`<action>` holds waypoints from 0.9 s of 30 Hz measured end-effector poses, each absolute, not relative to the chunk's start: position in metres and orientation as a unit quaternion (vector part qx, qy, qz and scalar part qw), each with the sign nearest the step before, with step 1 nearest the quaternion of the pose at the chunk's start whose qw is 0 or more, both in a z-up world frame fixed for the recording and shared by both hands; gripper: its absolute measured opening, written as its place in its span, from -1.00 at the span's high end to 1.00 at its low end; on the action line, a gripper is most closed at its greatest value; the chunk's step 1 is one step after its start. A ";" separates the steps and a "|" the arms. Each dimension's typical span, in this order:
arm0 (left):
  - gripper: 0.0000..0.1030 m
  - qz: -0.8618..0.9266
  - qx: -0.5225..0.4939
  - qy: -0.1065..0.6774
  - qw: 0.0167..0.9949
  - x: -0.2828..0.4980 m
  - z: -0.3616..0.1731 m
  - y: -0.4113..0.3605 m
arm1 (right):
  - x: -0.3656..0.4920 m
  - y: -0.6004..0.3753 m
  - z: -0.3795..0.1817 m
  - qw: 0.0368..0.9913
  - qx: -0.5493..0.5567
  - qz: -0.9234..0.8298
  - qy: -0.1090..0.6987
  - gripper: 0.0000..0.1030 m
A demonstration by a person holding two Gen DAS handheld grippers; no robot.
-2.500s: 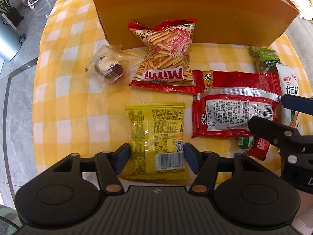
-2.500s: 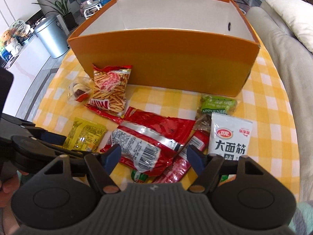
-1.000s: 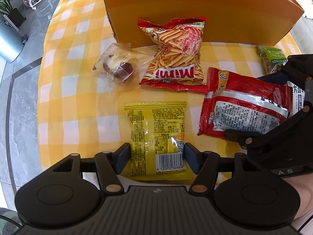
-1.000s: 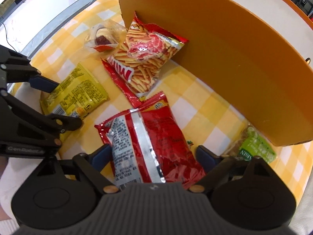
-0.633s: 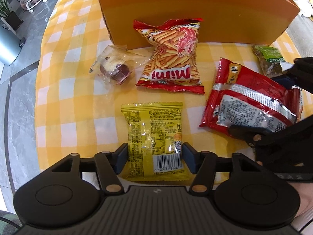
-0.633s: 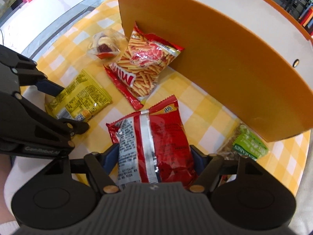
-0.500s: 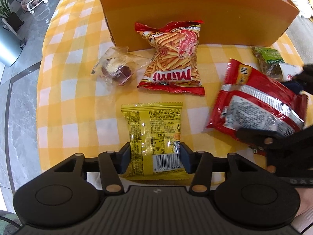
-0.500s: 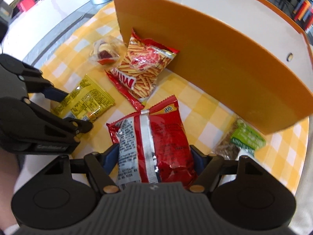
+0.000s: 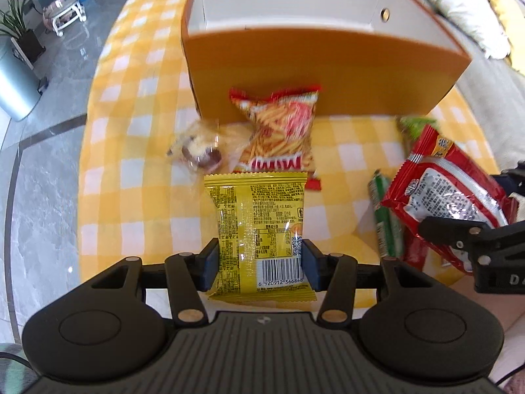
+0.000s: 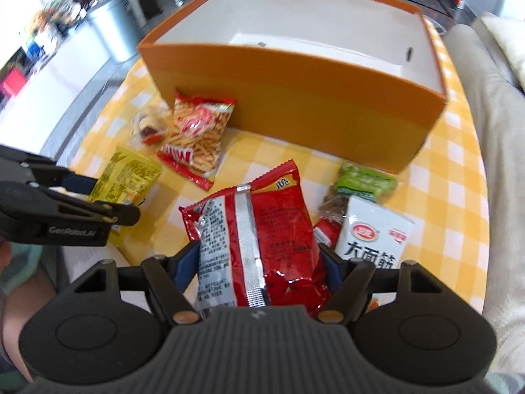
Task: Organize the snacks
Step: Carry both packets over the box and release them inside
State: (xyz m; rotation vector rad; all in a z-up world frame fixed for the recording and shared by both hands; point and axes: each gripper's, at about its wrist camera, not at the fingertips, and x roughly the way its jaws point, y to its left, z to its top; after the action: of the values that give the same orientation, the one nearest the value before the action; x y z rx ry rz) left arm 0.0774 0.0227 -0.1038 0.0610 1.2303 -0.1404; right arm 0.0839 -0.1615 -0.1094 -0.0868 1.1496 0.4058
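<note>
The left hand-held gripper (image 9: 259, 264) is clamped on a yellow snack packet (image 9: 259, 229), its blue pads pressing the packet's two long edges near the barcode end. The packet hangs lifted above the desk (image 9: 131, 170), which is covered in a yellow-and-white check cloth. The right hand-held gripper (image 10: 259, 271) grips a red foil snack bag (image 10: 256, 239) by its sides, silver seam facing up, and the bag is also raised clear of the cloth.

In the right wrist view, the open orange box (image 10: 328, 98) with a white interior stands at twelve o'clock on the desk. A red-and-orange stick-snack bag (image 10: 197, 131) leans against the box's front wall at about ten o'clock, with a small clear-wrapped pastry (image 10: 149, 126) just beside it on the left. At two o'clock from the red bag lies a green packet (image 10: 364, 182), and at three o'clock a white packet with dark characters (image 10: 374, 239), touching a small red packet (image 10: 325, 231) partly hidden beneath. The left gripper and its yellow packet show at nine o'clock. In the left wrist view a green stick-shaped packet (image 9: 387, 220) lies on the cloth beneath the red bag.
</note>
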 end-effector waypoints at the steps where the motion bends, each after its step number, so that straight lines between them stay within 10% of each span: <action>1: -0.13 -0.066 0.028 0.571 0.818 0.077 -0.099 0.023 | 0.083 -0.164 -0.107 0.822 -0.034 0.187 0.537 -0.39; 27: -0.13 -0.098 0.048 0.432 0.895 0.150 0.021 -0.007 | 0.143 -0.220 0.002 0.899 0.090 0.130 0.408 -0.34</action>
State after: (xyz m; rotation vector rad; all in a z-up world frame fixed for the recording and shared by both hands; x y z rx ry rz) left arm 0.1505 -0.0065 0.0207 0.1001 0.8963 -0.2038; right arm 0.1434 -0.2197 0.0021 0.1853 0.8454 0.2695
